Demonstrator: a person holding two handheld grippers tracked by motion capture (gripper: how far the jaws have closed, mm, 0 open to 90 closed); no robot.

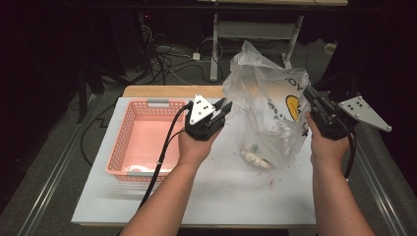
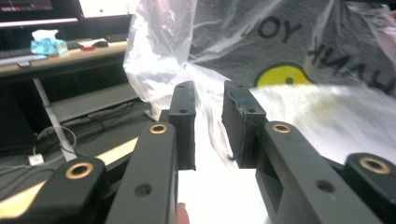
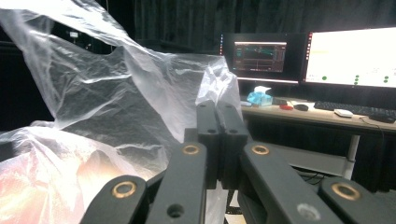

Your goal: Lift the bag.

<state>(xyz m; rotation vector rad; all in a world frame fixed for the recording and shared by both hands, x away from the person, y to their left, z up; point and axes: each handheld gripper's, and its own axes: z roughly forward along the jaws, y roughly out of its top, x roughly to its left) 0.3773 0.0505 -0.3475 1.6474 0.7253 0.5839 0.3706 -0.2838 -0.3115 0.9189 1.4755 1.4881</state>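
Both sets of fingers differ in state. Left gripper (image 1: 223,109): its two black jaws stand slightly apart in the left gripper view, with a fold of the plastic bag (image 1: 268,110) hanging in the gap; the pads do not appear to press on it, though the film is thin and blurred at that spot. Right gripper (image 1: 311,94): its jaws are pressed together in the right gripper view, pinching the bag's edge between them.

Ordered from largest to smallest, the scene reads as follows.

The table (image 1: 206,191) has a white top with a wooden strip along its far edge. Both forearms enter from the near side.

The plastic bag is clear and crumpled, printed with black letters and a yellow round mark. It stands upright on the right half of the table, between the two grippers, its bottom resting on the surface and its top held up at the right side. The left gripper is at its left edge.

The basket (image 1: 142,140) is pink, with perforated walls and grey handles. It sits on the left half of the table, just beside the left hand (image 1: 194,147) and apart from the bag.

Several small white items (image 1: 255,157) lie in the bottom of the bag; their kind cannot be made out through the film.
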